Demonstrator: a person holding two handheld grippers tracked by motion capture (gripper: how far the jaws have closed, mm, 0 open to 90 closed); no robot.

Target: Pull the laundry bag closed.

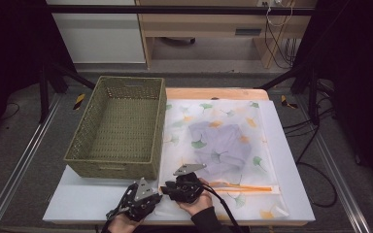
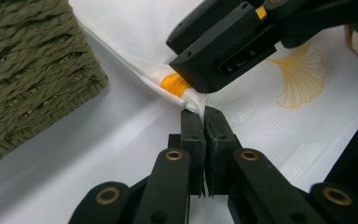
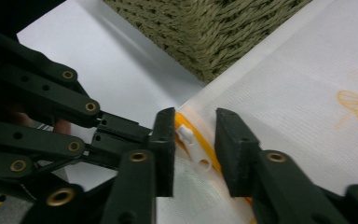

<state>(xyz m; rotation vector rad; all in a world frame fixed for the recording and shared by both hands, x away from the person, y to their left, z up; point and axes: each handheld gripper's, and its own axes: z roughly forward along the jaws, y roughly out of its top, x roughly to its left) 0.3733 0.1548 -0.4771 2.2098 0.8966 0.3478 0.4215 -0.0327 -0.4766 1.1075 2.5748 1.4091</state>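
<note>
Zipper pull lined up for opening the mesh laundry bag [image 1: 218,145], which lies flat on the counter [image 1: 87,201] just right of the woven basket [image 1: 119,126].

Your left claw [image 2: 204,112] is clamped tight on the bag's corner beside the orange zipper [image 3: 205,149] end; hold it there as the anchor. Your right claw [image 3: 195,135] stands partly open, its jaws straddling the white zipper pull [image 3: 191,140] without pressing it. Close squarely on the pull's tab, not the mesh, then draw along the zipper away from the basket, keeping the fabric taut. Both hands sit low at the counter's near edge, claws tip to tip, the right angled across the left.
</note>
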